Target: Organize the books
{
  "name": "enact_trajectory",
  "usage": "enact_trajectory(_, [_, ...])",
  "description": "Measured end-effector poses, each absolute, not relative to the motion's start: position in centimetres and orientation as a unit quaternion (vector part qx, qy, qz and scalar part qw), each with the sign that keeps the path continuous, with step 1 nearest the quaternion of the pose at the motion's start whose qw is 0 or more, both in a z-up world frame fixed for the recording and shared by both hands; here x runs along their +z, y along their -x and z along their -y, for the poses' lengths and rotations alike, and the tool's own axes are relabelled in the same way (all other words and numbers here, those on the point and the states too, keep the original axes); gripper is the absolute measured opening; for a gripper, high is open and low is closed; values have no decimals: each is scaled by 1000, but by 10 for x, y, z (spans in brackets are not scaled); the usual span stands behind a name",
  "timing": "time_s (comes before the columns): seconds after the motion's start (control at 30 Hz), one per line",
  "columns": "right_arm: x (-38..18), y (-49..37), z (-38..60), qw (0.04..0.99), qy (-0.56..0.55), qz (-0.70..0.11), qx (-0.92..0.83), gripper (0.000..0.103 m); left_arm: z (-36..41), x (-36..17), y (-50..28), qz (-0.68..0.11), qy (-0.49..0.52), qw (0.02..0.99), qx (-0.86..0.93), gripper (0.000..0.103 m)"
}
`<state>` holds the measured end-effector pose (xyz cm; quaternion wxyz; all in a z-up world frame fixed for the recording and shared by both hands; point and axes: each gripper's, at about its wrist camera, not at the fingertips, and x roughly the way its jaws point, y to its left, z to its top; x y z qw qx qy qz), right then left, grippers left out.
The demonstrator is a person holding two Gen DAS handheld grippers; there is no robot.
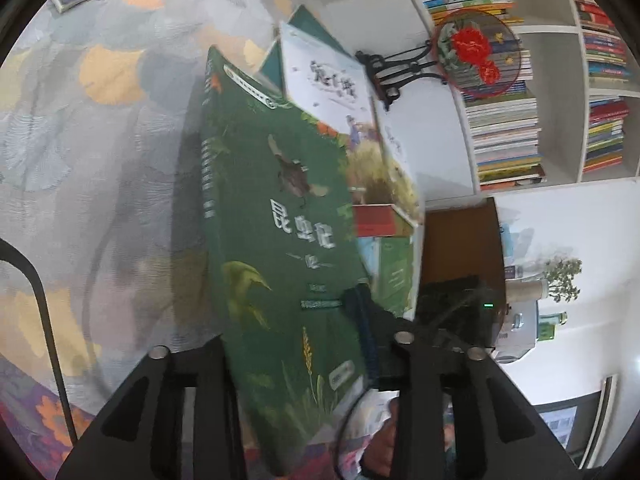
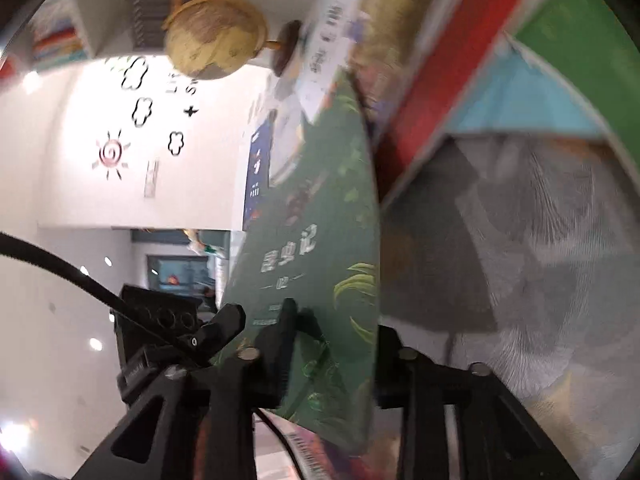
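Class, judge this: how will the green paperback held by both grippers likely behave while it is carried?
The green paperback looks thin, so it probably flexes. Its cover seems glossy, so it might slip. Both the left gripper and the right gripper clamp its lower edge, so its top may sag.

A white shelf unit [image 1: 560, 80] packed with stacked volumes fills the upper right of the left view. A floral cloth [image 1: 100, 140] spreads across its left half. In the right view, a white wall [image 2: 80, 128] with cloud and sun decals sits left, a globe [image 2: 216, 36] above.
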<state>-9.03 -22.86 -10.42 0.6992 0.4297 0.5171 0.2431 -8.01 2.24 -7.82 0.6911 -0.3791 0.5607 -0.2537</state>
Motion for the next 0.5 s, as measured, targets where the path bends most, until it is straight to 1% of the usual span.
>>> enact_trajectory(0.07, [-91,88,224,717,-403,-513,246,23,-27,-83,79,-569,371,694,-240,33])
enact_trajectory(0.23, [-74,84,204,756,-313,-527,228,23,-31,-85,78,-589,303,723,-196,35])
enact_trajectory(0.37, [-76,83,194,757,-298,-536,227,23,-38,-89,80,-608,281,719,-183,50])
enact_trajectory(0.4, [-77,84,194,756,-299,-536,228,23,-41,-91,81,-615,280,715,-183,52])
enact_trajectory(0.5, [-81,80,188,753,-302,-538,228,23,-52,-98,82,-628,295,695,-187,65])
